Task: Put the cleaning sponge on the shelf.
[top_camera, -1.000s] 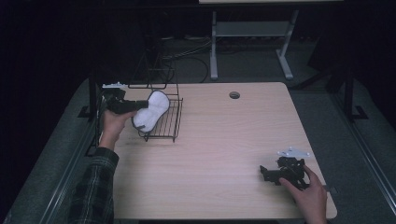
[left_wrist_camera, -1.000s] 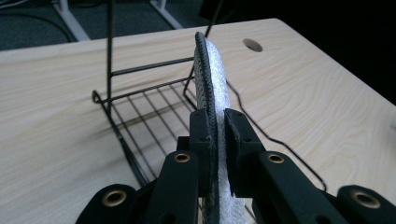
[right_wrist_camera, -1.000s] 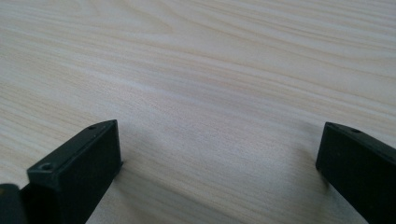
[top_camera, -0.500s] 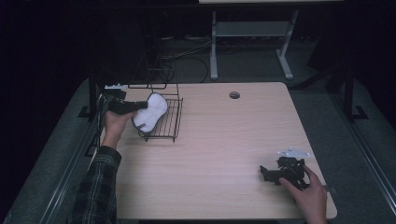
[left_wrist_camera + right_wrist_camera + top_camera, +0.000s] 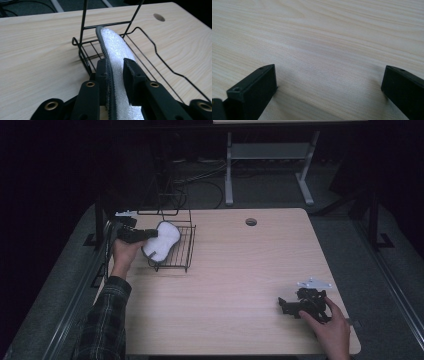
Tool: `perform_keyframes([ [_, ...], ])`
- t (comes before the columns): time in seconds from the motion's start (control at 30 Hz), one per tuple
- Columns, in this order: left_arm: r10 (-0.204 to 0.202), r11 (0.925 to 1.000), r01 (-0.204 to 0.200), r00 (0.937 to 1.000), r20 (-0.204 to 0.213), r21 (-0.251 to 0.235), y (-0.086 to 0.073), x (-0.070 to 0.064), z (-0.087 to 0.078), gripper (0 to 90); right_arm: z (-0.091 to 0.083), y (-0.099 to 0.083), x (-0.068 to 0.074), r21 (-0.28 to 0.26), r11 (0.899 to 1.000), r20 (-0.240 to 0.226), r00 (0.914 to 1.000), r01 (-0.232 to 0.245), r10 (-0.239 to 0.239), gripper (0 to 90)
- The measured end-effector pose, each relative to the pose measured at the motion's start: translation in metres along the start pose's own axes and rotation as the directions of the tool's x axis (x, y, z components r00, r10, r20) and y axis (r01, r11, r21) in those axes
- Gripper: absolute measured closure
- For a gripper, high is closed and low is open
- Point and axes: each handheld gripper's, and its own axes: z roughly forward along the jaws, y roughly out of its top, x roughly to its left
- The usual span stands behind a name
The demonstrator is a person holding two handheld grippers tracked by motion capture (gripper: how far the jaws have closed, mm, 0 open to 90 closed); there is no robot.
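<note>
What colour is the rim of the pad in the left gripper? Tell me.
Dark grey rim around a white pad; clearest in the left gripper view.

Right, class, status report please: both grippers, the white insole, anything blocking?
Left gripper shut on white insole, over wire rack. Right gripper open, low over bare table. Nothing in the way.

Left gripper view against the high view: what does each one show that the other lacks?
Left gripper view: the left tool shut on the white insole, one jaw each side, its dark stitched edge visible. High view: the person's hands, the right tool resting near the table's front right corner, the floor beyond. Both: insole, black wire rack, table with its cable hole.
</note>
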Motion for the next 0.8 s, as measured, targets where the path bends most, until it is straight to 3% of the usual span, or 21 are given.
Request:
perform_keyframes([
  [0.4, 0.019, 0.9995, -0.018, 0.9991, -0.037, 0.024, -0.001, -0.003, 0.001, 60.8, 0.0, 0.0, 0.0, 0.0, 1.0, 0.0, 1.0, 0.0, 0.0, 0.0],
  [0.67, 0.064, 0.9976, -0.064, 0.9978, -0.019, 0.026, 0.0, -0.015, -0.004, 59.9, 0.0, 0.0, 0.0, 0.0, 1.0, 0.0, 1.0, -0.001, 0.001, 0.0],
  [0.8, 0.064, 0.9979, -0.064, 0.9978, -0.014, 0.009, -0.005, -0.019, -0.009, 55.9, 0.0, 0.0, 0.0, 0.0, 1.0, 0.0, 1.0, 0.0, 0.0, 0.0],
])
